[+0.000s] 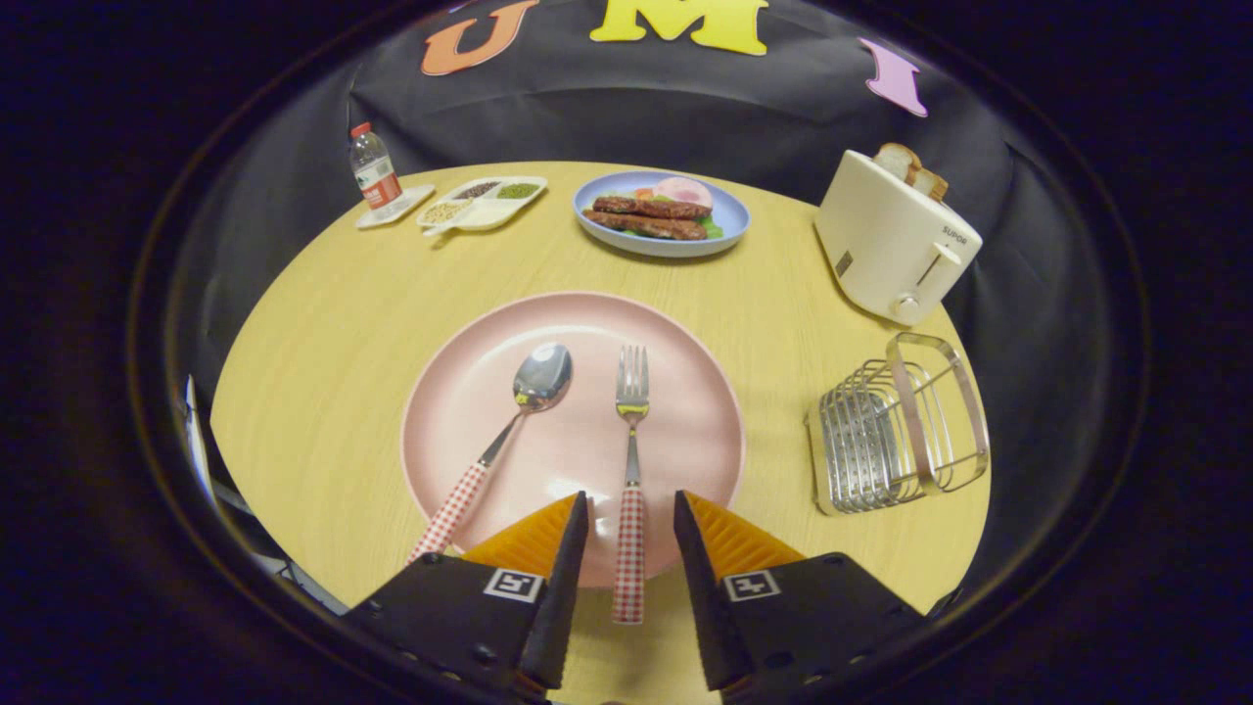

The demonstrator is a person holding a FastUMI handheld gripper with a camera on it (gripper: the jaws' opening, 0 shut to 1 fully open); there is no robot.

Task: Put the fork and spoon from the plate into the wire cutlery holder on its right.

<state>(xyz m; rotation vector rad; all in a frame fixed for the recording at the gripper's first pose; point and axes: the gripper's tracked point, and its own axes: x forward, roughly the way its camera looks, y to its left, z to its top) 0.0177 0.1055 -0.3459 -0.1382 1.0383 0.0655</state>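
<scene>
A pink plate [685,411] lies in the middle of the round wooden table. On it rest a spoon [509,431] to the left and a fork [631,460] to the right, both with red-and-white checked handles. My gripper [631,509] is open, and the fork's handle lies between its two fingers, untouched by either. The spoon's handle ends just left of the left finger. The wire cutlery holder [901,426] stands on the table to the right of the plate, beyond the right finger.
A cream toaster [896,245] with bread slices stands behind the holder. Farther back are a blue plate of food [661,213], a divided white tray [485,201] and a water bottle [375,179] on a small dish. The table edge curves close on the right.
</scene>
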